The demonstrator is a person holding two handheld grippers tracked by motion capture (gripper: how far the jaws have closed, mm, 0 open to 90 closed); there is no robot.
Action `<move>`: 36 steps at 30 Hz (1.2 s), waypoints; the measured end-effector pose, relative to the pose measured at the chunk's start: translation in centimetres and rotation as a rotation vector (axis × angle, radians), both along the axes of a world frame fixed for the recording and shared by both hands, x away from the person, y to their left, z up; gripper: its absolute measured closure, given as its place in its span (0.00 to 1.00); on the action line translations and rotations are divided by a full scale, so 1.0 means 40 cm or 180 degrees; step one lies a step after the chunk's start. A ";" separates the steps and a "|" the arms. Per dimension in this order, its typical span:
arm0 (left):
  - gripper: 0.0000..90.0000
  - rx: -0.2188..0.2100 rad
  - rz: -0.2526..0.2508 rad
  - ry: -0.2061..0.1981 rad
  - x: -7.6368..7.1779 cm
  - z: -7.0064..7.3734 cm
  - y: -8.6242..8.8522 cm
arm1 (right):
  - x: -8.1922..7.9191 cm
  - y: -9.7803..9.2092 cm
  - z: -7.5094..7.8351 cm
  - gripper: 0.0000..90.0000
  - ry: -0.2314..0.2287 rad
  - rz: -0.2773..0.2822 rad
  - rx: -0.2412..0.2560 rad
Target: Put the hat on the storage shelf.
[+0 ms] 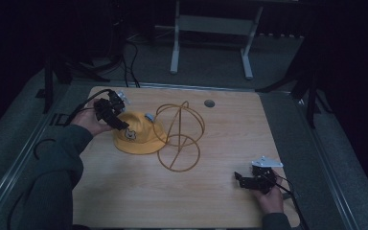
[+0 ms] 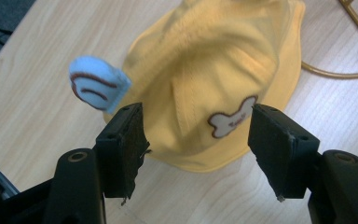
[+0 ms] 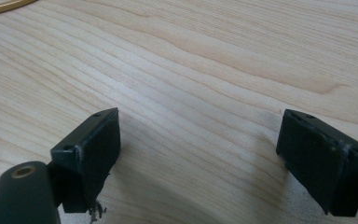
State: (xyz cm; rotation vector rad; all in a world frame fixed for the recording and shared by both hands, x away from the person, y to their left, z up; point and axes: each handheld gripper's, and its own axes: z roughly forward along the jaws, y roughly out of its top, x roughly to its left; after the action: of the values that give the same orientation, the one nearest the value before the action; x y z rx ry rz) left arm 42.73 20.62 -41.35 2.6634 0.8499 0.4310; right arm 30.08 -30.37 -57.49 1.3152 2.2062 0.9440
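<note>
Wooden table: left hand-held gripper agape around yellow hat, bone patch lettering illegible

Dk green sleeves; 2 black tools w/ black cables.

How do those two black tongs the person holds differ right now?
The left tongs hover at the yellow cloth hat, jaws spread on either side of its crown without gripping it. The right tongs sit low at the near right of the wooden table, with bare wood between their jaws, far from the hat. Both are open and empty.
</note>
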 end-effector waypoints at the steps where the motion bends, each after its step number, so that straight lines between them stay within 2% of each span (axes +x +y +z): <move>1: 0.40 0.0010 -0.0018 -0.0005 0.002 0.004 -0.003 | 0.000 0.000 0.000 0.15 -0.0001 0.0001 -0.0001; 4: 0.40 0.0033 -0.0035 -0.0011 0.006 0.008 -0.008 | 0.000 0.000 0.000 0.15 -0.0001 0.0002 -0.0001; 8: 0.42 0.0078 0.0022 -0.0032 0.023 0.012 -0.016 | 0.000 0.000 0.000 0.15 -0.0001 0.0001 0.0000; 13: 0.43 0.0089 0.0009 0.0005 0.042 0.009 -0.027 | 0.000 0.000 0.000 0.15 -0.0001 0.0002 -0.0001; 16: 0.43 0.0045 0.0012 -0.0005 0.053 0.011 -0.038 | 0.000 0.000 0.000 0.15 -0.0001 0.0001 0.0001; 18: 0.43 0.0104 -0.0039 -0.0009 0.062 0.013 -0.046 | 0.000 0.000 0.000 0.15 -0.0001 0.0001 0.0001; 19: 0.43 0.0091 -0.0007 -0.0012 0.067 0.011 -0.053 | 0.000 0.000 0.000 0.15 -0.0001 0.0002 -0.0001; 22: 0.44 0.0112 -0.0012 0.0050 0.079 0.010 -0.065 | 0.000 0.000 0.000 0.15 -0.0002 0.0002 -0.0001; 27: 0.45 0.0238 -0.0119 0.0137 0.095 -0.007 -0.091 | 0.000 0.000 0.000 0.15 -0.0003 0.0005 -0.0005; 34: 0.51 0.0233 -0.0092 0.0282 0.117 -0.028 -0.101 | 0.000 0.000 0.000 0.15 -0.0001 0.0002 0.0001; 36: 0.54 0.0342 -0.0106 0.0337 0.124 -0.048 -0.110 | 0.000 0.000 0.000 0.15 -0.0001 0.0002 0.0002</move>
State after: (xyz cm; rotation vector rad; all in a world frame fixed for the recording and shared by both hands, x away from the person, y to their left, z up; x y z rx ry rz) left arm 47.69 16.22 -43.26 2.8166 0.8330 0.3392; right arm 30.08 -30.37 -57.49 1.3147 2.2064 0.9453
